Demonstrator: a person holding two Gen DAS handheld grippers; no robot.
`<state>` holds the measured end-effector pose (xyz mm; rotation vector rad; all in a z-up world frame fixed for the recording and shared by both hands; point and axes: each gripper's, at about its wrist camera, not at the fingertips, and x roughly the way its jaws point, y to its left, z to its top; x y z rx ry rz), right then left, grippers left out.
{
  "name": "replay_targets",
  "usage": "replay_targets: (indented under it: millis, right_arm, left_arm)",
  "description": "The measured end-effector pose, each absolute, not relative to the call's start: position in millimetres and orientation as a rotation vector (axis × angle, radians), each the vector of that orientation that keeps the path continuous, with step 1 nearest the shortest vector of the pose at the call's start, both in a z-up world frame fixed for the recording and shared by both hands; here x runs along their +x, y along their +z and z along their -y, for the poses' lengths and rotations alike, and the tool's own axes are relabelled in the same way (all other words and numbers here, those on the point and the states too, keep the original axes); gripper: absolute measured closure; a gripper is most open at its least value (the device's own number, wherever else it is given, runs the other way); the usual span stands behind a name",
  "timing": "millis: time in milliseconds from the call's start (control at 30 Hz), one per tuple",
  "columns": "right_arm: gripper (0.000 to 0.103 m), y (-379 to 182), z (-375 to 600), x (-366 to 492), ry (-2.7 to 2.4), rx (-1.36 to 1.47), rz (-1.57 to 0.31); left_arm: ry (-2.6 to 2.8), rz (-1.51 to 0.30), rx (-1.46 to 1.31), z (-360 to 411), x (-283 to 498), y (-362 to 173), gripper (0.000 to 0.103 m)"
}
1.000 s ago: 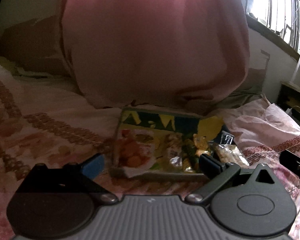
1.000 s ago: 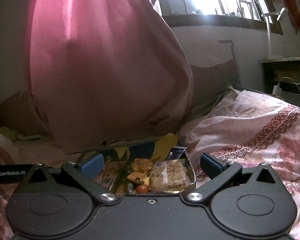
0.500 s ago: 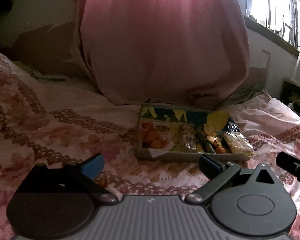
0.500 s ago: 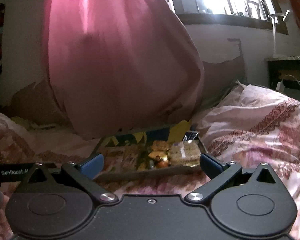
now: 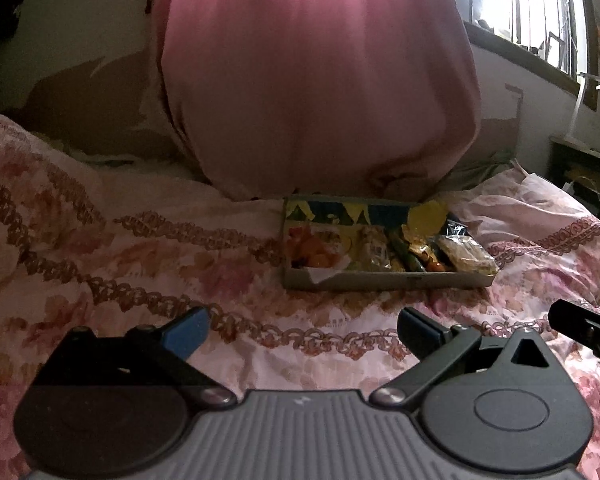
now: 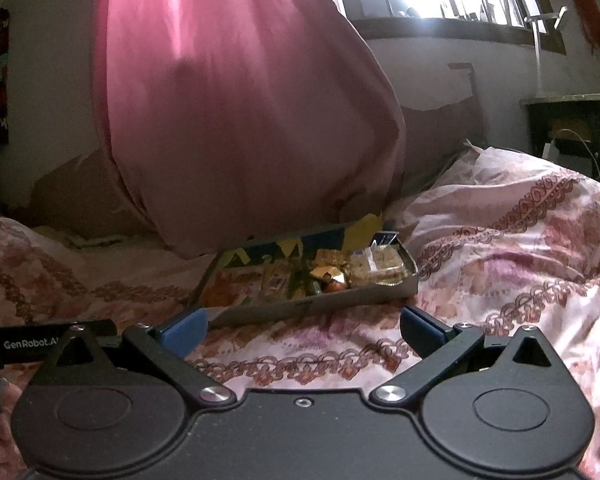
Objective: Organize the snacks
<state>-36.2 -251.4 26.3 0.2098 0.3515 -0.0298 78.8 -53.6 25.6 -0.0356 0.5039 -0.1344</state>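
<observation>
A shallow cardboard tray point(image 5: 380, 281) with a printed bottom lies on the floral bedspread; it also shows in the right wrist view point(image 6: 320, 306). Several wrapped snacks point(image 5: 420, 254) sit bunched at its right end point(image 6: 340, 270), with a clear packet of pale biscuits point(image 5: 466, 254) point(image 6: 376, 266) at the far right. My left gripper point(image 5: 302, 330) is open and empty, well short of the tray. My right gripper point(image 6: 302, 326) is open and empty, just in front of the tray.
A big pink cloth bundle point(image 5: 316, 80) hangs right behind the tray. The pink floral bedspread point(image 5: 120, 260) rises in a fold at the right point(image 6: 520, 220). A dark side table point(image 6: 568, 132) stands by the window wall.
Both grippers have pulled back from the tray, which now looks smaller and farther off. Both stay open and empty.
</observation>
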Motion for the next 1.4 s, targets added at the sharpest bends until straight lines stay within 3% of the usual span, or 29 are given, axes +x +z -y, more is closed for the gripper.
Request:
replay_targets:
  millis: [933,1400]
  right_arm:
    - [0.001,17,231,-64,-0.079,0.213,-0.378]
    - [0.001,3,219,-43,-0.057,0.251,-0.475]
  left_arm:
    - [-0.093,-0.522,-0.124,13,54,10,0.000]
    - [-0.051,-0.546,-0.029,-2,67,-3,0.000]
